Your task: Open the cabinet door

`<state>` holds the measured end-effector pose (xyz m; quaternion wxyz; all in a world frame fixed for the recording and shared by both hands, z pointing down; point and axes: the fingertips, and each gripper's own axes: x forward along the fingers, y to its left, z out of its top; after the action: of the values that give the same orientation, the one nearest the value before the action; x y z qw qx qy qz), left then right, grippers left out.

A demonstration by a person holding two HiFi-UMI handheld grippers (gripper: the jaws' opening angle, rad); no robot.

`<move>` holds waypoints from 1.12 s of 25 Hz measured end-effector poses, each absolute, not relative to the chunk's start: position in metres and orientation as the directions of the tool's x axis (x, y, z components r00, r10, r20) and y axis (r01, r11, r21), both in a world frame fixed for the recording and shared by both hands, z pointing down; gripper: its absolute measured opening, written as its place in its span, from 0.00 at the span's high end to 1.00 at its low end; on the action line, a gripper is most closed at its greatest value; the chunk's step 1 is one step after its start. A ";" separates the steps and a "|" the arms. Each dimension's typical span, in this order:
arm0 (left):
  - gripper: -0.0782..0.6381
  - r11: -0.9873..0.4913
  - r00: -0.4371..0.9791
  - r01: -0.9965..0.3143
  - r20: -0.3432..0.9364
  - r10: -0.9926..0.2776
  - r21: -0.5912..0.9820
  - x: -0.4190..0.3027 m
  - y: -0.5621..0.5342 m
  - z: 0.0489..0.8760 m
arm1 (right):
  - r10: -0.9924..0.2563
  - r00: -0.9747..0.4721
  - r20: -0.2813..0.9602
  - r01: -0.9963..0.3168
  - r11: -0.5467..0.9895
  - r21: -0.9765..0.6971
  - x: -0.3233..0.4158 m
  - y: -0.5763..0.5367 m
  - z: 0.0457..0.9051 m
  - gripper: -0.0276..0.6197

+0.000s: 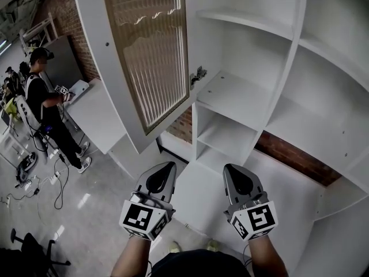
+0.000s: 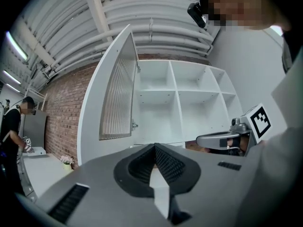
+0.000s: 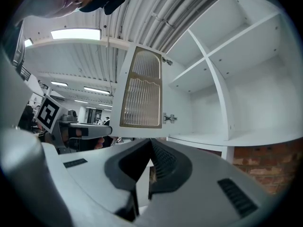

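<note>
At the far left a person (image 1: 43, 103) stands on the floor, well apart from the cabinet (image 1: 288, 68). The cabinet door (image 1: 147, 56), with its ribbed glass panel, stands swung wide out from the cabinet's left edge on its hinge (image 1: 199, 75), leaving the white shelves bare to view. Below the door and clear of it, the left tongs (image 1: 164, 171) are pressed together with nothing between them. Beside them, the right tongs (image 1: 234, 175) are likewise closed and empty.
</note>
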<state>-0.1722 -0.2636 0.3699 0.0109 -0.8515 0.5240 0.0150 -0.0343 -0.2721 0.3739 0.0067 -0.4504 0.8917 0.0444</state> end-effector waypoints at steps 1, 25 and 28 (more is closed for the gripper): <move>0.88 -0.449 0.449 -0.894 -0.041 -0.893 0.003 -0.172 -0.265 0.371 | -0.802 -0.596 -0.049 -0.803 0.592 0.074 -0.035 -0.271 0.375 0.95; 0.88 -0.464 0.464 -0.886 -0.057 -0.884 -0.014 -0.170 -0.272 0.365 | -0.807 -0.588 -0.051 -0.808 0.584 0.081 -0.041 -0.271 0.370 0.95; 0.88 -0.466 0.466 -0.885 -0.052 -0.883 -0.019 -0.170 -0.272 0.364 | -0.807 -0.588 -0.054 -0.808 0.583 0.085 -0.042 -0.271 0.368 0.95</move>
<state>-0.1696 -0.2719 0.3637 0.0217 -0.8558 0.5165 0.0172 -0.0417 -0.2713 0.3684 0.0046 -0.4540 0.8896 0.0501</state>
